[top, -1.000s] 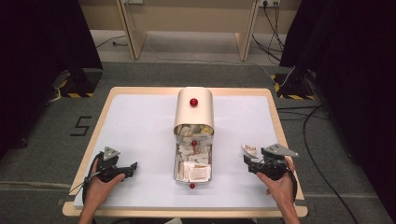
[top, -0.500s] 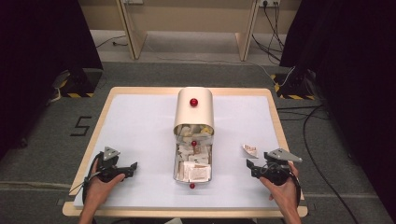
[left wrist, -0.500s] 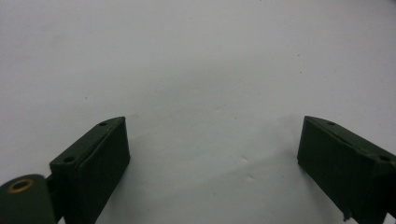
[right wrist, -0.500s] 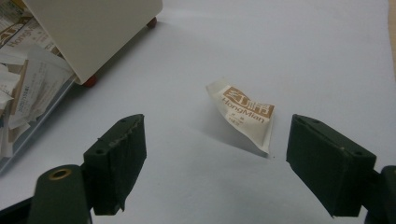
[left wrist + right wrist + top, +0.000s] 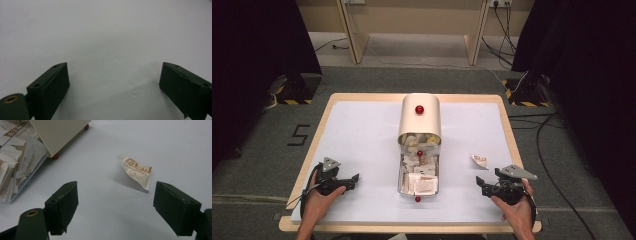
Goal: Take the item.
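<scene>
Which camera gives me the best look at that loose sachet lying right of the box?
The right gripper view: the sachet lies close ahead between the open jaws, its brown print legible. The high view shows it small, beyond the right gripper. The left gripper view faces bare tabletop.

right gripper [image 5: 115,207] jaws wide apart | sachet [image 5: 136,171] on table ahead | box [image 5: 22,157] at left

The small paper packet [image 5: 137,172] on the table says "HongMian" in brown. A black "5" [image 5: 299,134] is on the floor.
</scene>
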A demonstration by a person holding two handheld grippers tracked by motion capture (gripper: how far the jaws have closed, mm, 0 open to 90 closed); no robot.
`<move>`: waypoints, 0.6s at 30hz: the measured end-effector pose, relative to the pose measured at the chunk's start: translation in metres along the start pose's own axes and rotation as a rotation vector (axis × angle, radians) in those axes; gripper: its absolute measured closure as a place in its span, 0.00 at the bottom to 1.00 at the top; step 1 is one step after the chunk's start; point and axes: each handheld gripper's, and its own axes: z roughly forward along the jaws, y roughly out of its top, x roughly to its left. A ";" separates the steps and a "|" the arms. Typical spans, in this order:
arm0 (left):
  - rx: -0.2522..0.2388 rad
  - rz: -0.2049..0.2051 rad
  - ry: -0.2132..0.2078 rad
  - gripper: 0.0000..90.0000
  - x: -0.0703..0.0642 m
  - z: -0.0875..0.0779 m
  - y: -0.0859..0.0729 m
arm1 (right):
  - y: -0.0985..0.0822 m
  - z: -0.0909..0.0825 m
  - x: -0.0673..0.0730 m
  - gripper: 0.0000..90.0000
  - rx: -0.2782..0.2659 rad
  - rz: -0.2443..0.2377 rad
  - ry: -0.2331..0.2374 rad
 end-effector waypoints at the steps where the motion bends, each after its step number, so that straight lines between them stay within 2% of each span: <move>1: 0.000 0.000 0.000 0.09 0.000 0.000 0.000 | 0.000 0.000 0.000 0.23 0.000 0.000 0.000; 18: 0.000 0.000 0.000 0.09 0.000 0.000 0.000 | -0.016 -0.006 0.004 0.22 0.031 0.006 0.021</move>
